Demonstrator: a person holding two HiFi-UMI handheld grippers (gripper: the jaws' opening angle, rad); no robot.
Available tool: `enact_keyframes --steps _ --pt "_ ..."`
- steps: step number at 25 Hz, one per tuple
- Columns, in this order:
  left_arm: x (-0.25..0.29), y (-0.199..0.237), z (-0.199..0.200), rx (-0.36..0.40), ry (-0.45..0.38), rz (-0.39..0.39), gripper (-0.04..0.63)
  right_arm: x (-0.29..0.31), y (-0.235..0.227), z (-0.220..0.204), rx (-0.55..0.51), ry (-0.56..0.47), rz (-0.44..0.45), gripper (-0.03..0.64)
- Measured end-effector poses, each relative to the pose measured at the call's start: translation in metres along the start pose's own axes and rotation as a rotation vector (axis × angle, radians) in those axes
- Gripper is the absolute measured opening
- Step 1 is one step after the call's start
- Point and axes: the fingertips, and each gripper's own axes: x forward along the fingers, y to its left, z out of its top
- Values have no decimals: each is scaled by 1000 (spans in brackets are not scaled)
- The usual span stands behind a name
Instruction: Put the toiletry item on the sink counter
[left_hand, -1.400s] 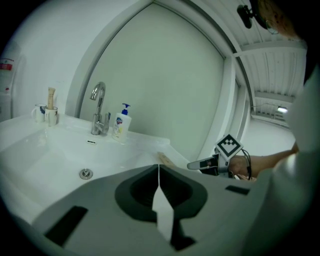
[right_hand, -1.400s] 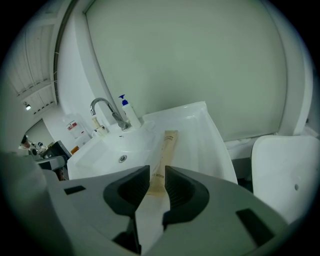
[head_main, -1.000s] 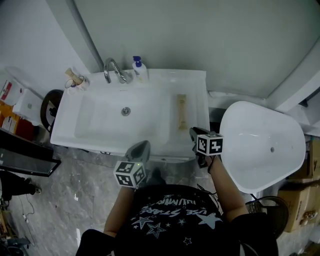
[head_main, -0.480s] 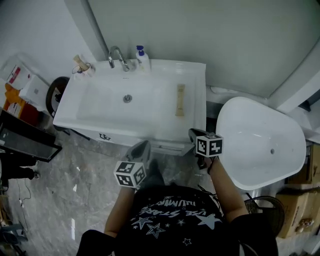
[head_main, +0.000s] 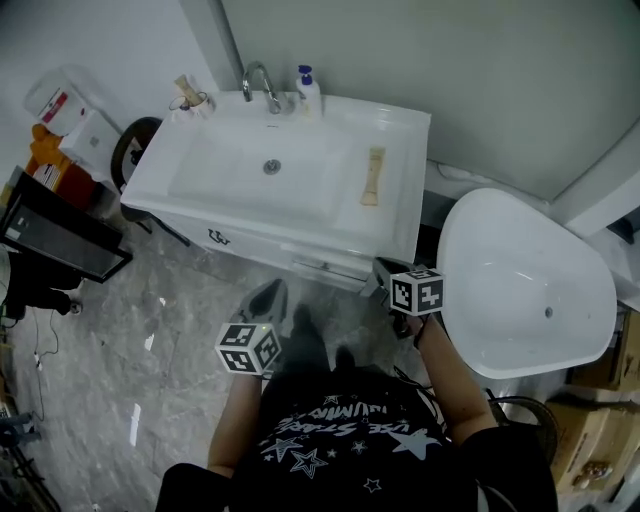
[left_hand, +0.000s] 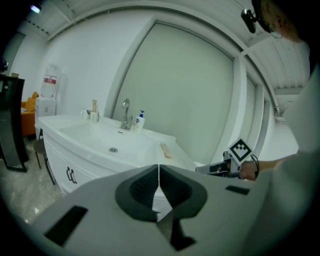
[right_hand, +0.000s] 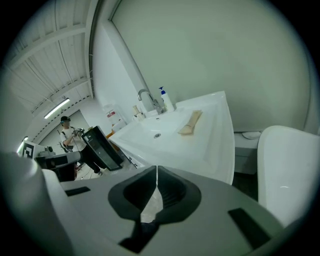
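Ahead of the right tongs (head_main: 381, 272), the tan tube (head_main: 374, 176) is seen lying on the sink bench (head_main: 405, 140). These and the left tongs (head_main: 272, 293) are pressed together, empty. By a careless reach, the tube could be knocked into the basin (head_main: 262, 170).

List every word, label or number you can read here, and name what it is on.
None reads clearly.
Black shirt: white stylised lettering, too distorted to read.
Red label on the white unit: too small.
Pump bottle: label too small.
Tan tube: no legible print.
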Motion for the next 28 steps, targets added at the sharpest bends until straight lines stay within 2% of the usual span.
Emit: enact_keyframes --steps 7,15,22,28 --pt "-23 1 -20 -29 4 26 21 0 19 0 -40 -8 51 17" --pt "-43 1 -26 -41 -14 20 20 -2 36 4 -105 -9 37 15" --pt "-96 0 -59 -81 -20 42 21 -17 76 -26 -151 -12 32 14" --pt "-149 -12 -81 -78 -31 46 21 -42 122 -62 -205 -16 51 14"
